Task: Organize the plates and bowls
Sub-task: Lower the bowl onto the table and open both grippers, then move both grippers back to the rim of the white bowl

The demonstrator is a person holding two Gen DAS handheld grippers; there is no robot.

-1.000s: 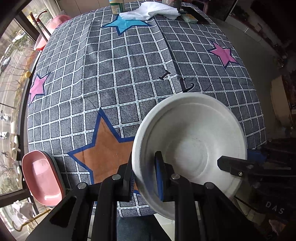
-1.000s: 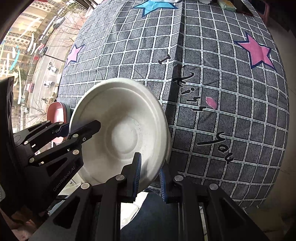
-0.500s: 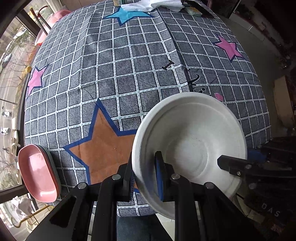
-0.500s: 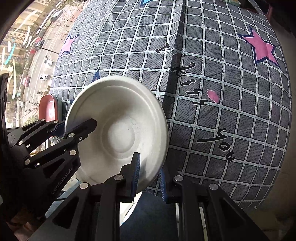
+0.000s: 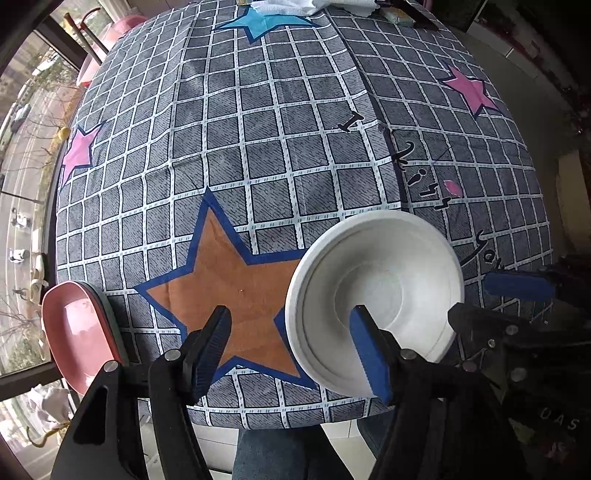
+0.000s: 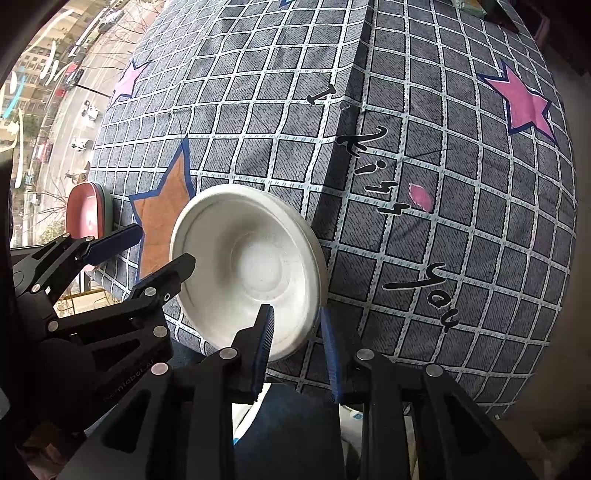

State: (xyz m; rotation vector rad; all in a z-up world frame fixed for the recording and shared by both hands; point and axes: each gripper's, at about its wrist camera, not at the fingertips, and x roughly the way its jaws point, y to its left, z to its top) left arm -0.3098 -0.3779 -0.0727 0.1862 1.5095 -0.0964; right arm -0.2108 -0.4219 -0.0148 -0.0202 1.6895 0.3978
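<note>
A table is covered by a grey checked tablecloth [image 5: 258, 155] with stars on it, and a street is seen through the window on the left side. An orange star [image 5: 236, 291] with a blue edge is printed near the front edge of the cloth, and black writing runs down the cloth on the right. A white bowl [image 5: 376, 299] is seen at the front edge of the table, partly over the orange star and tipped up a little toward the cameras. The left gripper [image 5: 295, 350] is held wide open; one of its blue pads is seen over the star and the other is seen in front of the inside of the bowl, so the bowl's rim lies between them but is not squeezed. The right gripper [image 6: 295, 350] is placed at the near rim of the bowl, with one blue finger inside the bowl and the other outside. A small gap is seen by the outer finger, so it cannot be told if the rim is pinched. A stack of pink plates [image 5: 77, 332] is seen at the left edge of the table, well apart from the bowl. White cloths [image 5: 314, 5] are seen at the far end of the table.
</note>
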